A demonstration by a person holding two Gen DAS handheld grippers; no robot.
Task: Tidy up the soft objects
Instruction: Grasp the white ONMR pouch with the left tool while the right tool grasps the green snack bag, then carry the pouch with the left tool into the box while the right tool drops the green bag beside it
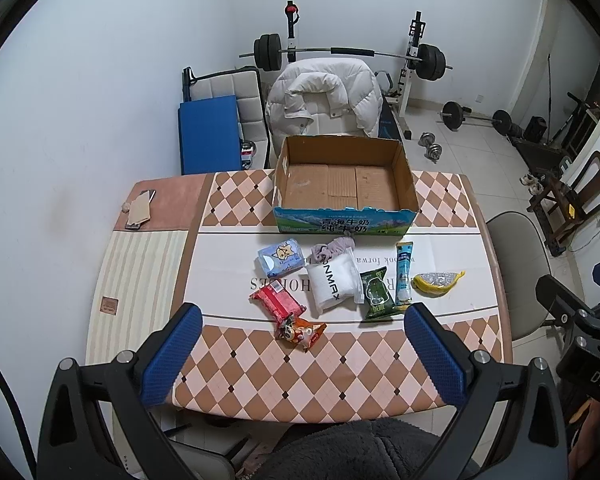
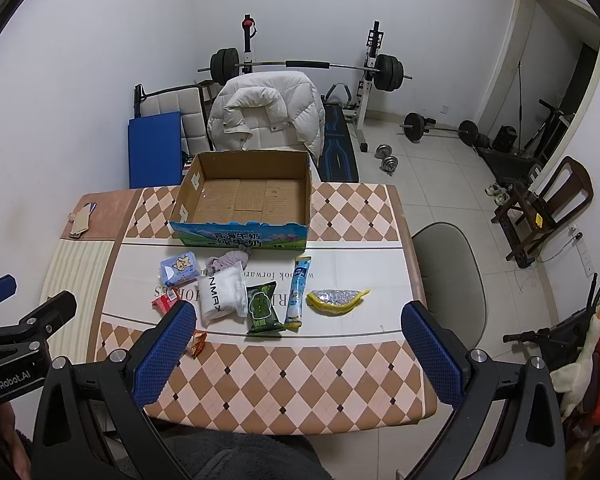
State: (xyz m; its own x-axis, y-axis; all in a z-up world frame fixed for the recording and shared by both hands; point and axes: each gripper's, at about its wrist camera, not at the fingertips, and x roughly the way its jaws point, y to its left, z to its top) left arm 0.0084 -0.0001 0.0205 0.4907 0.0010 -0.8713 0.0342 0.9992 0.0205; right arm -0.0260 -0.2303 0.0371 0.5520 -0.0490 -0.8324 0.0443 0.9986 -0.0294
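- While both grippers hang above the near edge of the table (image 1: 440, 248), the left gripper (image 1: 300, 344) has its blue-padded fingers (image 1: 172, 356) spread wide with nothing between them.
- The right gripper (image 2: 296, 344) is likewise spread wide and holds nothing; its left finger hides part of the red packet (image 2: 165, 303) in the right wrist view.
- An open cardboard box (image 1: 342, 182) sits at the far side of the table, its floor bare, with a blue printed panel facing the person.
- Just in front of the box lies a row of soft things: a blue tissue pack (image 1: 281, 261), a greyish scrunched cloth (image 1: 332, 249) touching the box front, and a white pouch (image 1: 334, 287) overlapping the cloth.
- To the right of the pouch lie a green snack bag (image 1: 377, 295), a tall light-blue sachet (image 1: 404, 274) and a yellow-edged silvery packet (image 1: 438, 281), each near its neighbour.
- Nearer the person, the red packet (image 1: 278, 301) rests against an orange snack bag (image 1: 302, 333) on the checked part of the tablecloth.
- A folded brown item (image 1: 140, 210) lies at the far left corner of the table, well apart from the rest.
- Behind the table stand a chair draped with a white puffer jacket (image 1: 324, 98) and a barbell rack (image 1: 348, 54).
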